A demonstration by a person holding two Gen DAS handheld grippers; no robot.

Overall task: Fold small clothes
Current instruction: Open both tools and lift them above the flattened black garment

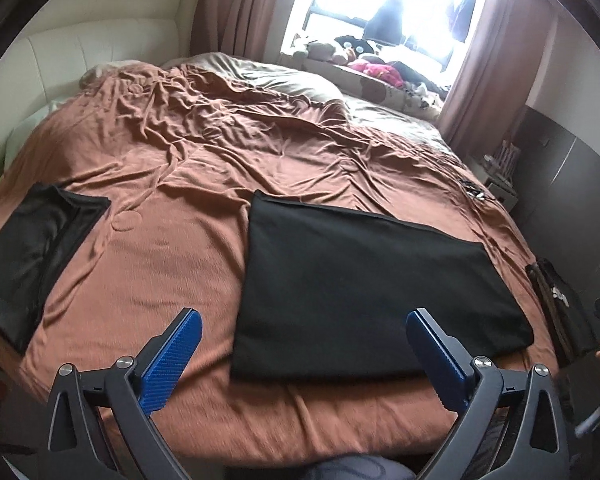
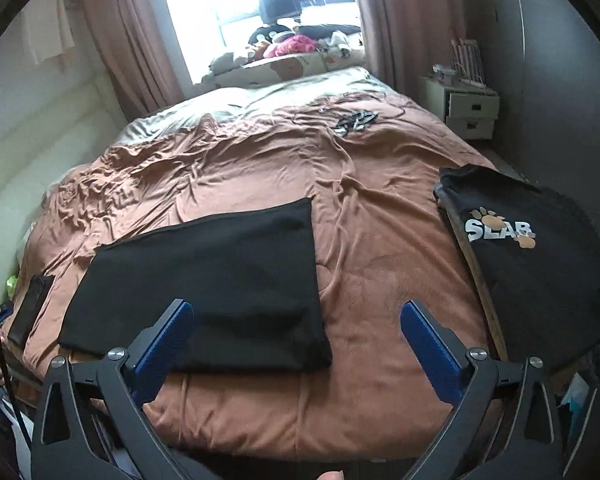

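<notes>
Both claws released above a flat, folded black cloth rectangle (image 1: 376, 284) lying near the front edge of the rust-brown bedspread (image 1: 172, 264).

Your left gripper (image 1: 302, 326) and right gripper (image 2: 296, 318) hang spread wide, grasping nothing; if another fold is due, I judge you should pinch the two near corners together and carry them level so the edges meet squarely. Only the left view shows the shiny black folded garment (image 1: 36, 256) fully, at the bed's left; only the right view shows clearly the black T-shirt printed "SLAB" with paw prints (image 2: 528, 256), which waits at the right edge.
</notes>
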